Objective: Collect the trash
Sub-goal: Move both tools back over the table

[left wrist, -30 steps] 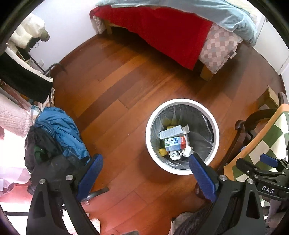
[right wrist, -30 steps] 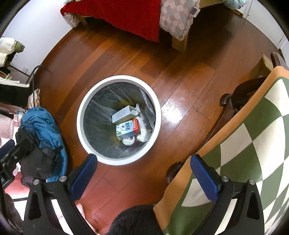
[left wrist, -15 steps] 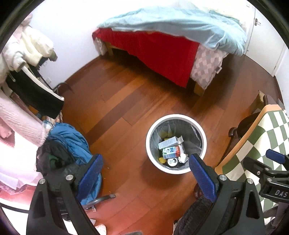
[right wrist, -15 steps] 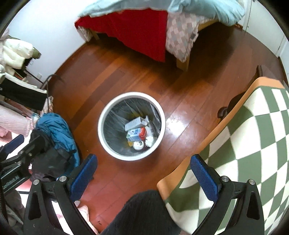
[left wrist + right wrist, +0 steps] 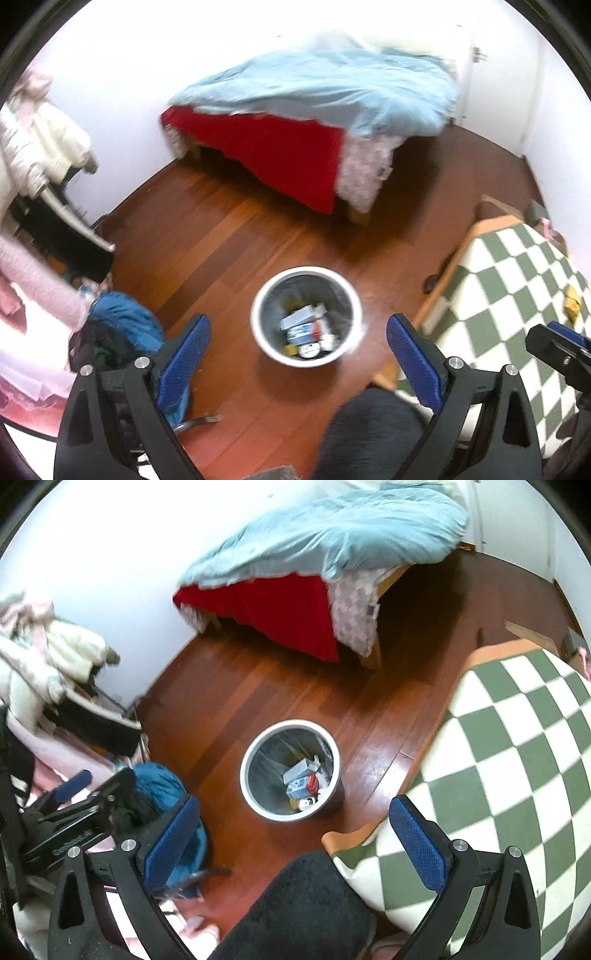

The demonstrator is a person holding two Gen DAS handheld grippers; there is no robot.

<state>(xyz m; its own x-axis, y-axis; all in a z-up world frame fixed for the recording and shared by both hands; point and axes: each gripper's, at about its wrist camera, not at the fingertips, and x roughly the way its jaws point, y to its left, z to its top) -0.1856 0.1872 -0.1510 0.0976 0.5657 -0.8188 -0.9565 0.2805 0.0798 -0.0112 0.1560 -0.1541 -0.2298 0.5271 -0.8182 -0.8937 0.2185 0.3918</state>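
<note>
A white round trash bin (image 5: 258, 328) with a clear liner stands on the wooden floor, also in the right wrist view (image 5: 246, 786). Inside lie cartons (image 5: 303, 317) (image 5: 301, 771), a can (image 5: 306, 804) and other scraps. My left gripper (image 5: 299, 350) is open and empty, high above the bin. My right gripper (image 5: 291, 830) is open and empty, also high above it. A small yellow scrap (image 5: 572, 302) lies on the checkered surface at the right.
A bed (image 5: 295, 147) with red sheet and light-blue duvet stands at the back. A green-and-white checkered cloth (image 5: 517, 757) covers a surface at the right. A blue bag (image 5: 162, 790) and hanging clothes (image 5: 40, 125) are at the left.
Both grippers have risen well away from the bin, which now looks smaller. More of the bed and checkered cloth have come into view. Both stay open and empty.
</note>
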